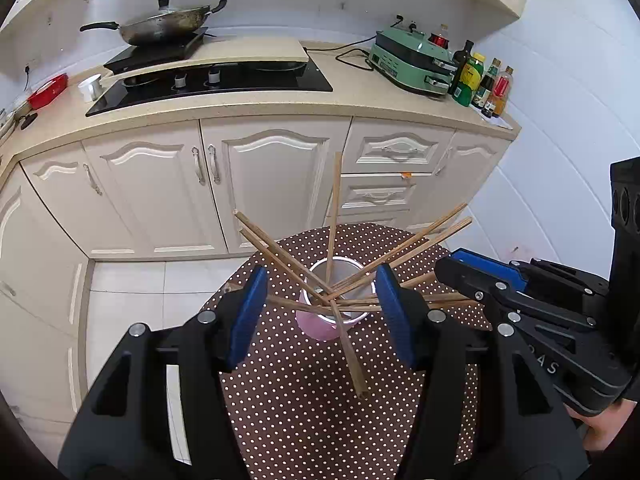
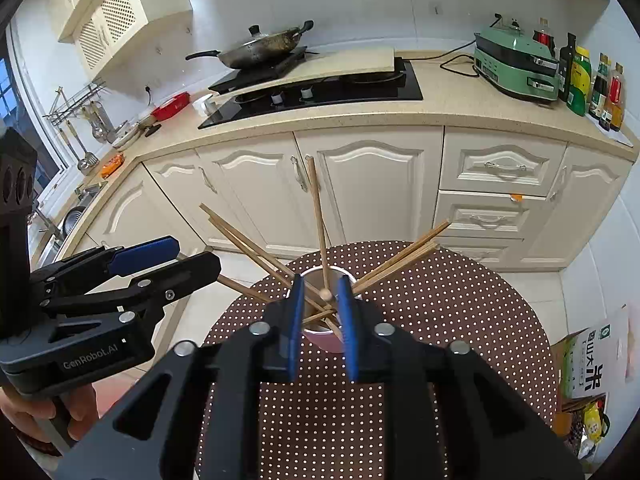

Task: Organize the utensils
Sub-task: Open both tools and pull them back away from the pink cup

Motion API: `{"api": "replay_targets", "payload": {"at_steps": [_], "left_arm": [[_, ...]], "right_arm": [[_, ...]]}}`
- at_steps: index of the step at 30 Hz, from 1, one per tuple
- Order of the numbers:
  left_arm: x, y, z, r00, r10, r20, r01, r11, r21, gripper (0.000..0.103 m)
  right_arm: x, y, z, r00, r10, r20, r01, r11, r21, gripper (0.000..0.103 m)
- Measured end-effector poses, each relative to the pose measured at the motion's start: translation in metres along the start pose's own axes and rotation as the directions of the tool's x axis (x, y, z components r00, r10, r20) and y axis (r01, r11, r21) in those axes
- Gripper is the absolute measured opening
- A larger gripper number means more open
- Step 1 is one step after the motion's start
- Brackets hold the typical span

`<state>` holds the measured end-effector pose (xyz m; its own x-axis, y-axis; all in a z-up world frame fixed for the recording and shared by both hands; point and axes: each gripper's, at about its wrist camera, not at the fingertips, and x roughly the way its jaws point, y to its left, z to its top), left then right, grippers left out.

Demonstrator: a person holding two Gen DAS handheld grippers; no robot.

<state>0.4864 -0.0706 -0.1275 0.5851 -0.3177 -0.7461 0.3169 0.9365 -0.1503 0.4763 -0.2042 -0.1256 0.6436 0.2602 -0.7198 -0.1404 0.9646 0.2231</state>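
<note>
Left wrist view shows the left gripper (image 1: 322, 312) spread wide above the pink cup (image 1: 326, 312) of chopsticks (image 1: 334, 216), holding nothing. The right gripper (image 2: 322, 312) is parted only a little, with one chopstick tip between its fingers, not pinched. The cup stands on the dotted worktop (image 2: 460, 320).

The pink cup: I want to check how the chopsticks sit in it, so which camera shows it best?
The left wrist view: the pink cup shows its rim, inside and pink wall between the open left claw. In the right wrist view the right claw hides most of it; only part of the rim and a pink sliver show.
</note>
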Motion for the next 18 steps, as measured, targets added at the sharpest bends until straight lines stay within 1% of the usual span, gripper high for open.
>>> {"api": "replay_targets", "payload": {"at_steps": [2, 4, 11, 14, 18], "left_arm": [[-0.006, -0.002, -0.002, 1.000, 0.010, 0.011, -0.010, 1.000, -0.006, 0.057], [-0.012, -0.005, -0.003, 1.000, 0.023, 0.022, -0.023, 1.000, -0.009, 0.060], [-0.035, -0.015, -0.013, 0.996, 0.063, 0.055, -0.061, 0.998, -0.033, 0.062], [-0.048, -0.021, -0.020, 0.992, 0.098, 0.077, -0.095, 0.995, -0.042, 0.065], [-0.065, -0.026, -0.031, 0.987, 0.127, 0.099, -0.120, 0.990, -0.073, 0.068]], "right_arm": [[-0.005, 0.000, 0.000, 1.000, 0.004, 0.008, -0.003, 1.000, -0.004, 0.025], [-0.010, -0.001, 0.000, 1.000, 0.009, 0.017, -0.009, 1.000, -0.007, 0.027], [-0.036, -0.002, -0.004, 0.998, 0.030, 0.059, -0.028, 0.999, -0.032, 0.031], [-0.049, -0.002, -0.006, 0.996, 0.036, 0.081, -0.032, 0.998, -0.049, 0.035], [-0.066, -0.001, -0.010, 0.993, 0.038, 0.115, -0.029, 0.997, -0.074, 0.039]]}}
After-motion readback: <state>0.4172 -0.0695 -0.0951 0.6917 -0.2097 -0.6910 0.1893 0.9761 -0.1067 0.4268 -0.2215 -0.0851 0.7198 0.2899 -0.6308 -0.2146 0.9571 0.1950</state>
